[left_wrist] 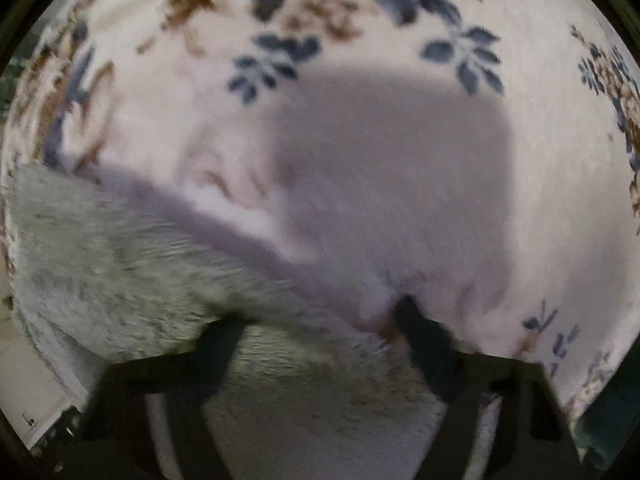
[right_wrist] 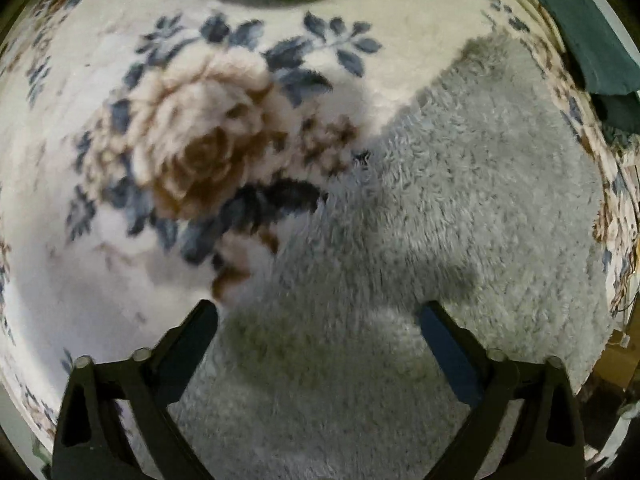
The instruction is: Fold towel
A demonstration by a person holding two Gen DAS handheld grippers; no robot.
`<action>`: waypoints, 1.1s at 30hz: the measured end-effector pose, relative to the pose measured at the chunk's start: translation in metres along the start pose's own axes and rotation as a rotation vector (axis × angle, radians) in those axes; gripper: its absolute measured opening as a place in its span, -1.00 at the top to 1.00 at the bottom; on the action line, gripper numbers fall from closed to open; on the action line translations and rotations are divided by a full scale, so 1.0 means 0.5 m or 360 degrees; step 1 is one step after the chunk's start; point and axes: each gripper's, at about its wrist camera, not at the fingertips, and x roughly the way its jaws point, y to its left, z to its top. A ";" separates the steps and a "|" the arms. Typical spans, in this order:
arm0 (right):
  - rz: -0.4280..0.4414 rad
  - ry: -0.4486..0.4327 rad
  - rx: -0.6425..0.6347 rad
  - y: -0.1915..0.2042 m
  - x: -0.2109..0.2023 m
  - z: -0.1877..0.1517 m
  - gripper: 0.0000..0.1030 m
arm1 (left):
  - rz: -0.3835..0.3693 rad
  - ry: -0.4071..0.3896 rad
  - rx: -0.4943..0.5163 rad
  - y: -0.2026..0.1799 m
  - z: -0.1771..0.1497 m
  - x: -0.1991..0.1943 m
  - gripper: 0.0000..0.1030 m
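A fluffy grey towel [left_wrist: 168, 280] lies on a cream blanket with blue and brown flowers [left_wrist: 360, 80]. In the blurred left wrist view the towel fills the lower left. My left gripper [left_wrist: 320, 326] is open low over the towel's edge, its left fingertip over the pile and its right one at the border with the blanket. In the right wrist view the towel [right_wrist: 460, 200] spreads flat across the right and bottom. My right gripper [right_wrist: 318, 316] is open above it, nothing between its fingers; the left fingertip sits near the towel's left edge.
The flowered blanket [right_wrist: 120, 300] shows a big brown rose [right_wrist: 200, 136] left of the towel. Dark green cloth [right_wrist: 592, 40] lies along the top and upper right. Another bit of green cloth [left_wrist: 608, 420] shows at the left view's lower right.
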 end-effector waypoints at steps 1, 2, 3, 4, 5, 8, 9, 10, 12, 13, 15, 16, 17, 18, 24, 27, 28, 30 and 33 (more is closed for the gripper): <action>0.0016 0.0019 0.0016 -0.004 0.013 0.005 -0.62 | 0.0026 -0.0037 0.0006 0.004 -0.012 -0.013 0.34; 0.0028 0.0035 0.0028 -0.007 0.022 0.009 -0.41 | 0.0022 -0.0064 0.0004 0.011 -0.024 -0.023 0.53; 0.0030 0.0040 0.0047 -0.013 0.031 0.011 -0.25 | 0.0010 -0.0086 0.0007 0.016 -0.032 -0.033 0.63; 0.0051 0.0036 0.0060 -0.019 0.036 0.014 -0.14 | 0.0006 -0.0117 0.0018 0.023 -0.044 -0.046 0.78; 0.0072 0.0030 0.0075 -0.025 0.037 0.014 0.17 | -0.0013 -0.0147 0.0031 0.033 -0.056 -0.055 0.84; 0.0110 -0.0010 0.0074 -0.044 0.029 0.005 0.75 | -0.0089 -0.0232 0.0080 0.056 -0.102 -0.095 0.90; 0.0131 -0.0032 0.0064 -0.052 0.022 -0.003 0.79 | -0.0109 -0.0270 0.0098 0.068 -0.121 -0.118 0.91; 0.0153 -0.0050 0.0055 -0.058 0.013 -0.011 0.80 | -0.0128 -0.0299 0.0117 0.074 -0.143 -0.152 0.91; 0.0190 -0.0090 0.0019 -0.077 -0.005 -0.035 0.82 | -0.0161 -0.0366 0.0158 0.096 -0.185 -0.197 0.92; 0.0217 -0.0108 0.0005 -0.087 -0.023 -0.051 0.82 | -0.0176 -0.0396 0.0174 0.105 -0.206 -0.219 0.92; 0.0258 -0.0145 -0.0017 -0.124 -0.069 -0.107 0.83 | -0.0213 -0.0451 0.0204 0.124 -0.260 -0.274 0.92; 0.0282 -0.0161 -0.0026 -0.138 -0.083 -0.122 0.83 | -0.0236 -0.0474 0.0207 0.141 -0.281 -0.298 0.92; 0.0302 -0.0174 -0.0034 -0.153 -0.097 -0.138 0.83 | -0.0258 -0.0499 0.0208 0.162 -0.305 -0.319 0.92; 0.0323 -0.0189 -0.0043 -0.171 -0.111 -0.156 0.83 | -0.0281 -0.0524 0.0213 0.192 -0.330 -0.331 0.92; 0.0438 -0.0228 -0.0081 -0.279 -0.223 -0.174 0.84 | -0.0421 -0.0635 0.0216 0.261 -0.301 -0.298 0.92; 0.0476 -0.0247 -0.0108 -0.327 -0.257 -0.186 0.84 | -0.0468 -0.0676 0.0217 0.288 -0.324 -0.302 0.92; 0.0486 -0.0253 -0.0118 -0.345 -0.265 -0.191 0.84 | -0.0481 -0.0686 0.0216 0.300 -0.338 -0.308 0.92; 0.0517 -0.0247 -0.0136 -0.376 -0.277 -0.212 0.84 | -0.0502 -0.0712 0.0209 0.334 -0.371 -0.318 0.92; 0.0552 -0.0250 -0.0169 -0.433 -0.299 -0.247 0.84 | -0.0531 -0.0724 0.0200 0.387 -0.424 -0.321 0.92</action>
